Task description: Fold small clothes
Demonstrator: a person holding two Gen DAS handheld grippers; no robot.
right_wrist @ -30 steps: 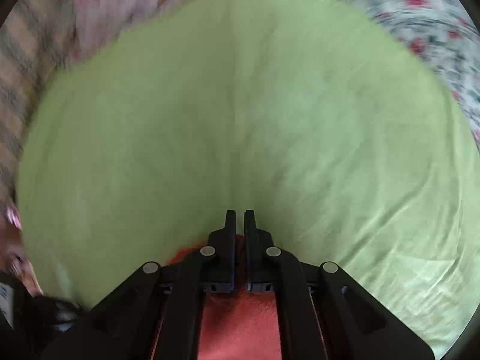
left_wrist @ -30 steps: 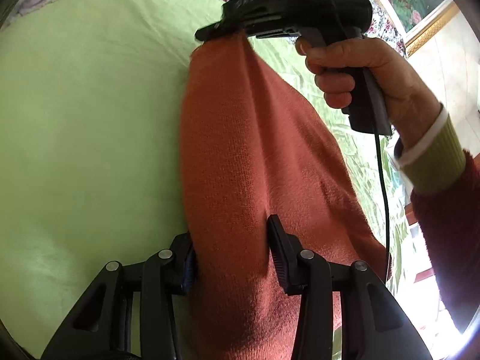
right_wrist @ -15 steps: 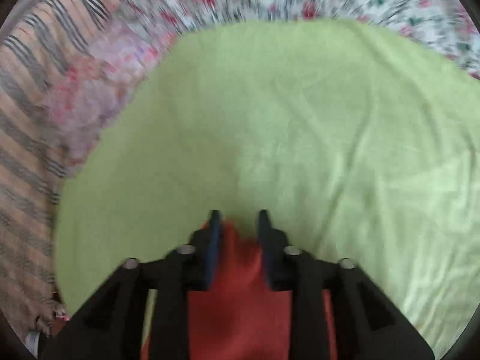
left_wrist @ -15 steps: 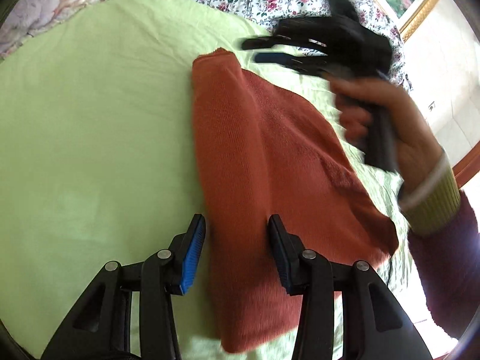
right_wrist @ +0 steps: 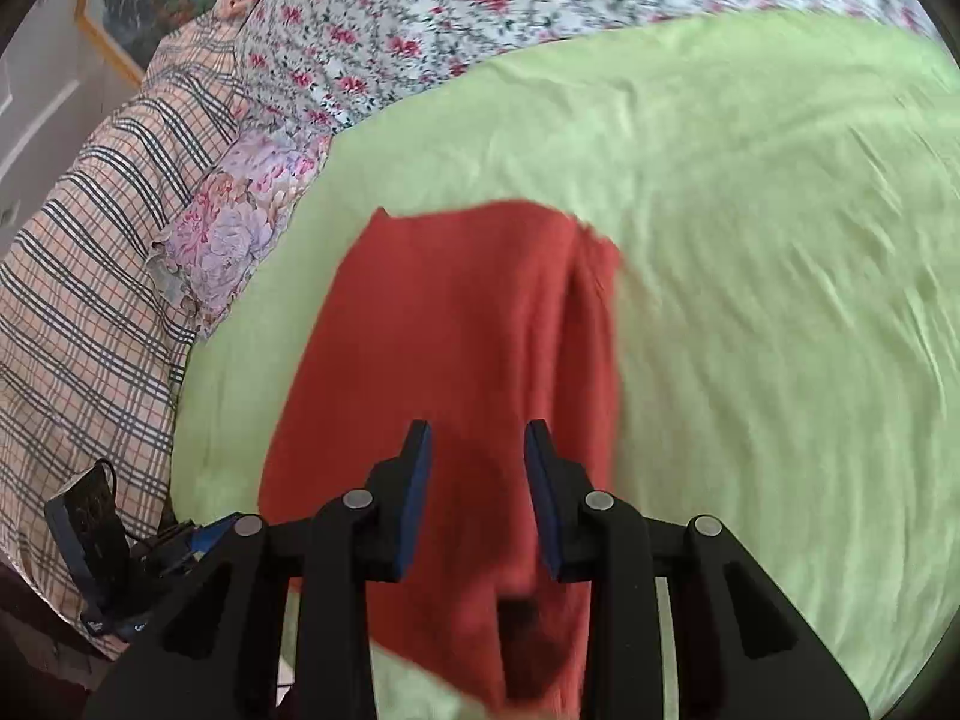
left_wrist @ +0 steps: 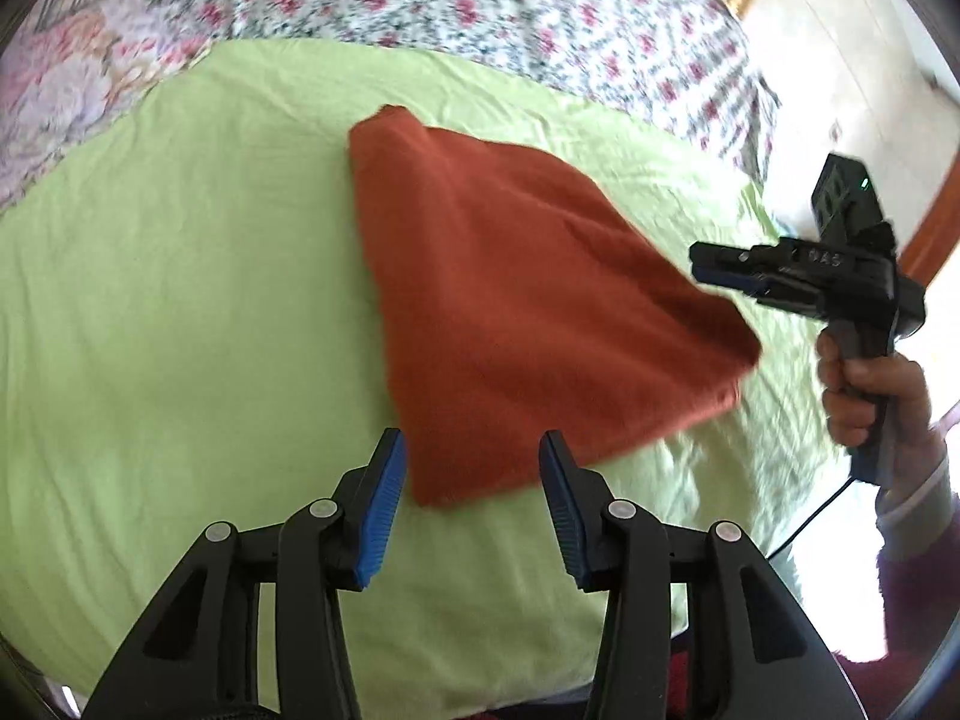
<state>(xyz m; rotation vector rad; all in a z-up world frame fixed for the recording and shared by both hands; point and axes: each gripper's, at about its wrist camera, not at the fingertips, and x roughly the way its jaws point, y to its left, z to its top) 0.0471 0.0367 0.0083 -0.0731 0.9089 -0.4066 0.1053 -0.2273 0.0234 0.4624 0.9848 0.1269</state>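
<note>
One rust-red garment [left_wrist: 516, 312] folded on one green sheet [left_wrist: 180, 300], two grippers, left gripper [left_wrist: 471, 501] jaws opening and empty, right gripper [right_wrist: 477, 498] jaws apart, empty.

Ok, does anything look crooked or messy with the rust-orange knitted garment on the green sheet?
Slightly. The rust-orange knitted garment lies folded on the light green sheet, but its outline tapers unevenly, and in the right wrist view one side edge is doubled into a ridge. No damage visible.

Rust-orange folded knit garment [left_wrist: 528, 324]: matt, fuzzy wool-like cloth
Light green bed sheet [left_wrist: 180, 312]: smooth, creased cotton-like cloth
Floral quilt [left_wrist: 480, 18], twelve o'clock: printed cloth
</note>
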